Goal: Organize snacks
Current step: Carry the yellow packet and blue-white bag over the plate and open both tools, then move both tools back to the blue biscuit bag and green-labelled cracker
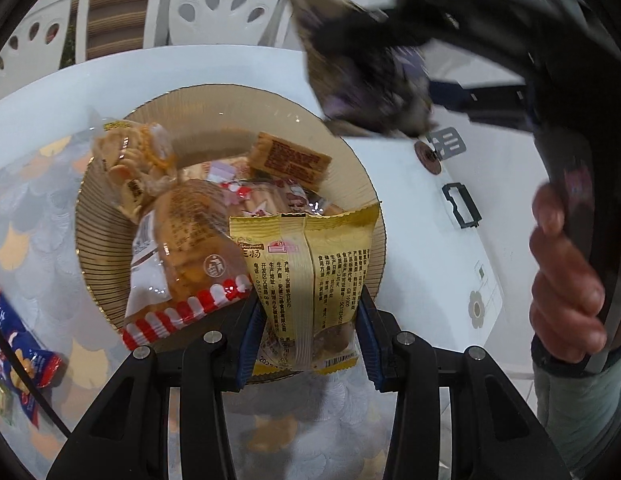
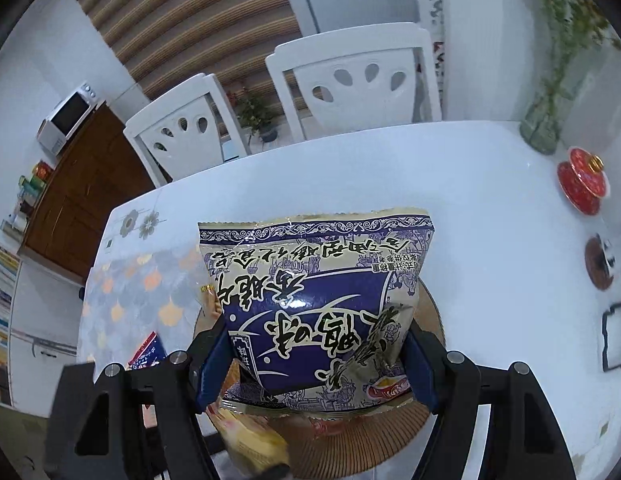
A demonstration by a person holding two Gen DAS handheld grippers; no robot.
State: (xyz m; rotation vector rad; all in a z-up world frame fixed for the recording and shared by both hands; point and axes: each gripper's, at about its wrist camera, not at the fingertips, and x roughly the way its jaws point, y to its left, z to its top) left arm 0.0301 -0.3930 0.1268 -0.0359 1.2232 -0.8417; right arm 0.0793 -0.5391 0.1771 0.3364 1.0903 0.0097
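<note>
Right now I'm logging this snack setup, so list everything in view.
Yellow packet: one, gold, between the left gripper's pads, over the tray.
Purple bag: one, blue-purple and cream, held by the right gripper above the tray.
Tray: one, round, tan, ribbed rim, on the table, holding several wrapped snacks.
Blue packet: one, blue and red, on the mat left of the tray.
Table: one, white.
Chairs: two, white, behind the table.
Lidded cup: one, red, far right of the table.
Vase: one, green glass, with stems.
Microwave: one, white, on a brown cabinet.
Left gripper: black, blue pads.
Right gripper: black, blue pads.
Hand: one, on the right gripper's handle.

purple snack bag blurred; blue packet cut off by edge
</note>
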